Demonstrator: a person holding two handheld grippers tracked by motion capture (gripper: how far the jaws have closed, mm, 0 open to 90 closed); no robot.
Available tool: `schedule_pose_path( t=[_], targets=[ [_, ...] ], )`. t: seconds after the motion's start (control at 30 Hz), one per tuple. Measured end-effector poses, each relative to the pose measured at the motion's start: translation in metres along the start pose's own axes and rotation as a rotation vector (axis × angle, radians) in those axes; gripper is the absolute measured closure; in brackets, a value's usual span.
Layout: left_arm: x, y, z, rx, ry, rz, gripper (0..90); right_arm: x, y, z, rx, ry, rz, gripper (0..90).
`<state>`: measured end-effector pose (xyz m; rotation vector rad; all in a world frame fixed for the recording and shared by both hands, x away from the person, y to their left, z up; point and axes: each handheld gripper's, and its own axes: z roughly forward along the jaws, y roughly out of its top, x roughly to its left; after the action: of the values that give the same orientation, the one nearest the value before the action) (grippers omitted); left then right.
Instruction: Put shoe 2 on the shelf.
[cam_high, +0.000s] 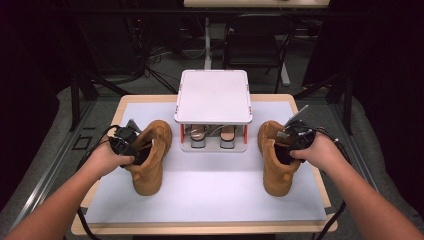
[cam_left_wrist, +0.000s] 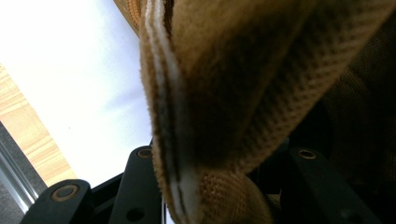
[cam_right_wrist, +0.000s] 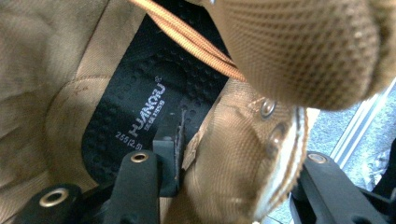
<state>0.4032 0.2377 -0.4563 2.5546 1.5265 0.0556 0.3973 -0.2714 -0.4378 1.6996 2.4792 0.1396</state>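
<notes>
Left claw (cam_high: 131, 145): held in the person's left hand (cam_high: 102, 159) at the collar of the left boot (cam_high: 149, 155); in the left gripper view the boot's padded collar wall (cam_left_wrist: 219, 93) runs down between the two black jaws, one jaw outside the boot, the other inside; whether the pads press on it I cannot tell.
Right claw (cam_high: 286, 142): held in the person's right hand (cam_high: 320, 152) at the opening of the right boot (cam_high: 277, 157); in the right gripper view one jaw is inside the boot over the black insole (cam_right_wrist: 140, 107), the other outside, with the collar edge (cam_right_wrist: 252, 158) between them; a firm grip cannot be told.
Left boot: tan, upright on the white mat (cam_high: 210, 190), toe toward the person, left of the rack.
Right boot: tan, upright on the same mat, right of the rack, well apart from the left boot.
Shoe rack (cam_high: 213, 95): white, flat-topped, at the far middle of the surface (cam_high: 127, 102); a pair of shoes (cam_high: 212, 136) on its lower level.
</notes>
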Motion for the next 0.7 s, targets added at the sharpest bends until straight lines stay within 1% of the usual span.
schedule_pose_path(
  t=[0.07, 0.1, 0.17, 0.3, 0.33, 0.4, 0.47, 0.57, 0.6, 0.63, 0.67, 0.7],
  targets=[
    [0.000, 0.000, 0.000, -0.001, 0.000, 0.001, 62.9, -0.001, 0.001, 0.002, 0.002, -0.001, 0.008, 58.0],
    [0.000, 0.000, 0.000, -0.001, 0.000, 0.001, 63.0, -0.001, 0.001, 0.003, -0.008, -0.002, 0.023, 58.1],
    [0.000, 0.000, 0.000, -0.001, 0.000, -0.002, 63.0, -0.003, 0.001, 0.005, -0.008, -0.002, 0.037, 58.3],
    [0.000, 0.000, 0.000, 0.001, -0.001, -0.002, 62.9, -0.004, 0.002, 0.008, -0.001, -0.002, 0.047, 59.4],
    [0.000, 0.000, 0.000, 0.002, -0.001, -0.002, 62.9, -0.004, 0.003, 0.008, 0.005, 0.006, 0.057, 60.5],
    [0.000, 0.000, 0.000, 0.003, -0.002, -0.002, 62.9, -0.003, 0.003, 0.008, 0.007, 0.004, 0.054, 62.0],
    [0.000, 0.000, 0.001, 0.004, -0.005, -0.005, 62.9, -0.003, 0.003, 0.009, 0.008, 0.005, 0.061, 63.2],
    [0.001, 0.000, 0.001, 0.000, -0.008, -0.010, 62.9, -0.003, 0.003, 0.010, 0.020, 0.002, 0.079, 63.5],
    [0.001, 0.000, 0.001, 0.000, -0.010, -0.013, 62.8, -0.003, 0.002, 0.011, 0.016, 0.000, 0.094, 63.6],
    [0.001, -0.001, 0.001, -0.001, -0.011, -0.021, 62.9, -0.003, 0.002, 0.011, 0.020, -0.001, 0.102, 63.5],
    [0.001, -0.001, 0.001, -0.002, -0.010, -0.023, 62.9, -0.004, 0.003, 0.011, 0.029, 0.001, 0.103, 63.1],
    [0.001, -0.001, 0.002, -0.001, -0.012, -0.029, 62.9, -0.004, 0.003, 0.011, 0.043, -0.008, 0.098, 62.3]
  ],
)
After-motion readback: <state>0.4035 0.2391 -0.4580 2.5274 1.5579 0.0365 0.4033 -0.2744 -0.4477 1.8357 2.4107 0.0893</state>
